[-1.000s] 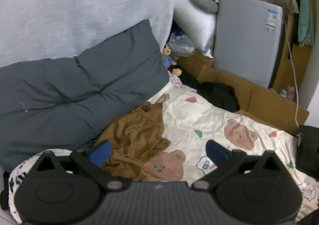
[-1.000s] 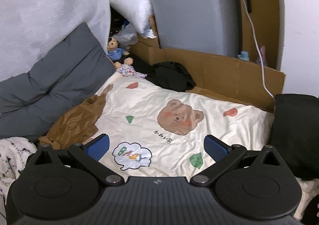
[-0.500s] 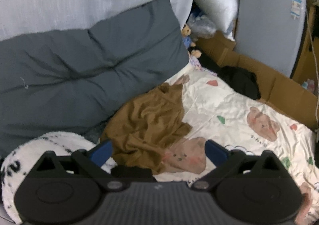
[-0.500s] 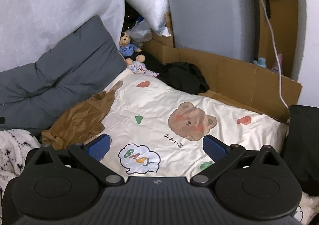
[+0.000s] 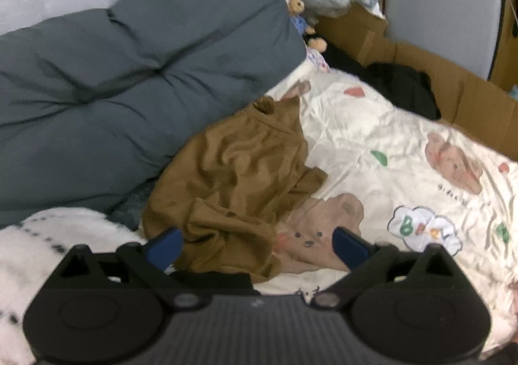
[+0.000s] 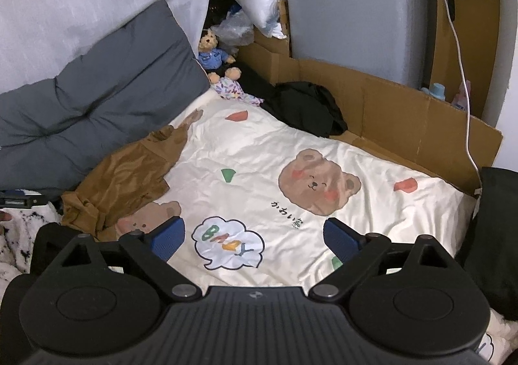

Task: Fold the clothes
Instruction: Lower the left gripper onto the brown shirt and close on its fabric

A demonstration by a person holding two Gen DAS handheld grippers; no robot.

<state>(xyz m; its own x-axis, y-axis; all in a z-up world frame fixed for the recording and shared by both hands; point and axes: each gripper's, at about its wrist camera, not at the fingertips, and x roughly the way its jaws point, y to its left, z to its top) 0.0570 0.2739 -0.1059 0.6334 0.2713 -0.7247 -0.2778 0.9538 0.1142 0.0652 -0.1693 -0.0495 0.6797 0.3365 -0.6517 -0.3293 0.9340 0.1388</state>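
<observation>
A crumpled brown garment lies on the cream bear-print bedsheet, against a grey cushion. My left gripper is open and empty, hovering just above the garment's near edge. In the right wrist view the brown garment lies at the left of the sheet. My right gripper is open and empty above the sheet's "BABY" cloud print, to the right of the garment.
A black garment lies at the sheet's far edge by a cardboard wall. A small teddy bear sits beyond the cushion. A white spotted fleece lies at the left. A dark bundle sits at the right.
My left gripper has moved forward and left toward the brown garment, which now fills more of its view. My right gripper has edged slightly forward over the sheet. Both stay open.
</observation>
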